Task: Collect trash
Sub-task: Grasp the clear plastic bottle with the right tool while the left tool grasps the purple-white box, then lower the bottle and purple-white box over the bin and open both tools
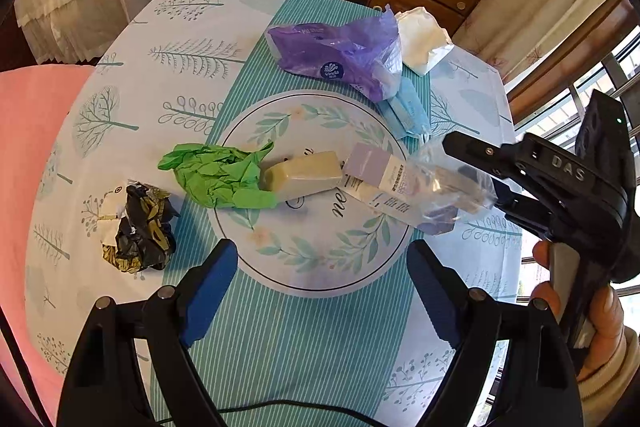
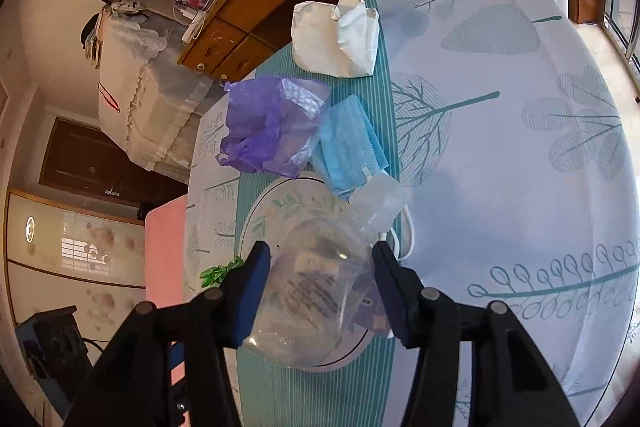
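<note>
Right gripper [image 2: 318,291]: pinching the clear plastic bag [image 2: 320,291] (box inside)
Left gripper [image 1: 322,291]: spread, over the table [image 1: 280,347]
Green paper [image 1: 218,175]: beside beige box [image 1: 306,175]

clear plastic bottle [image 2: 320,291] glossy | green paper [image 1: 220,177] crumpled | tablecloth [image 1: 312,347] smooth

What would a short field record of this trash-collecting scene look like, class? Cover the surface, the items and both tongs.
surface: table with a tree-print cloth
left tongs: open, empty, above the table
right tongs: fingers either side of a clear plastic bottle
centre: green crumpled paper, beige block, lilac box
far side: purple bag, white paper, blue mask
near left: black-gold wrapper
</note>
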